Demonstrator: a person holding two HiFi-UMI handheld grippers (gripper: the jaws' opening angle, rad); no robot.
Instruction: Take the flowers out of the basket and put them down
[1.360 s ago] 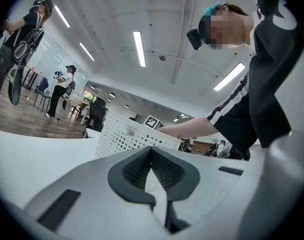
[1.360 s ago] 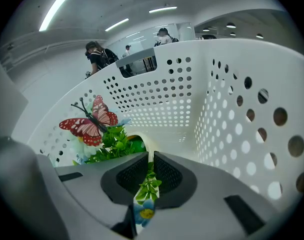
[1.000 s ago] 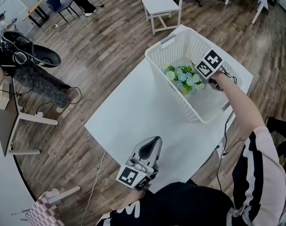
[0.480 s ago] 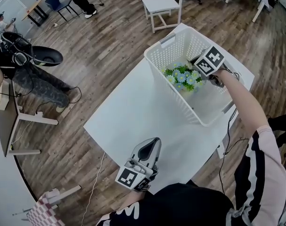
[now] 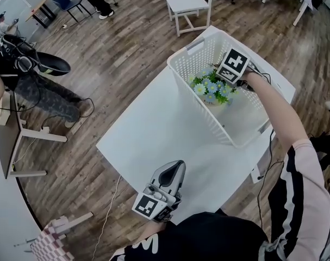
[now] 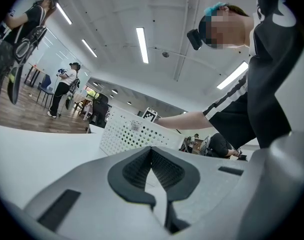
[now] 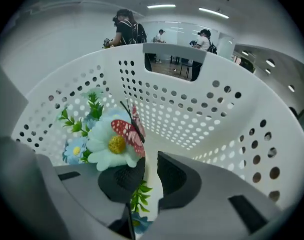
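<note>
A bunch of pale blue artificial flowers (image 5: 211, 88) with green leaves lies inside the white perforated basket (image 5: 200, 112), which stands on the white table (image 5: 154, 129). My right gripper (image 5: 224, 80) reaches down into the basket right at the bunch. In the right gripper view a white-blue bloom with a red butterfly (image 7: 111, 141) rests over the left pad, and leaves show in the gap of my right gripper (image 7: 150, 166), whose jaws stand apart. My left gripper (image 5: 173, 170) lies at the table's near edge, its jaws together on nothing; past the left gripper (image 6: 152, 151) the basket (image 6: 131, 134) shows.
A white chair (image 5: 187, 7) stands on the wood floor beyond the table. At the far left are a person (image 5: 29, 75) and a desk (image 5: 7, 135). A cable (image 5: 107, 216) trails on the floor by the table's near corner.
My right gripper has moved left across the basket onto the flowers. The bunch has shifted only slightly. The left gripper has stayed put.
</note>
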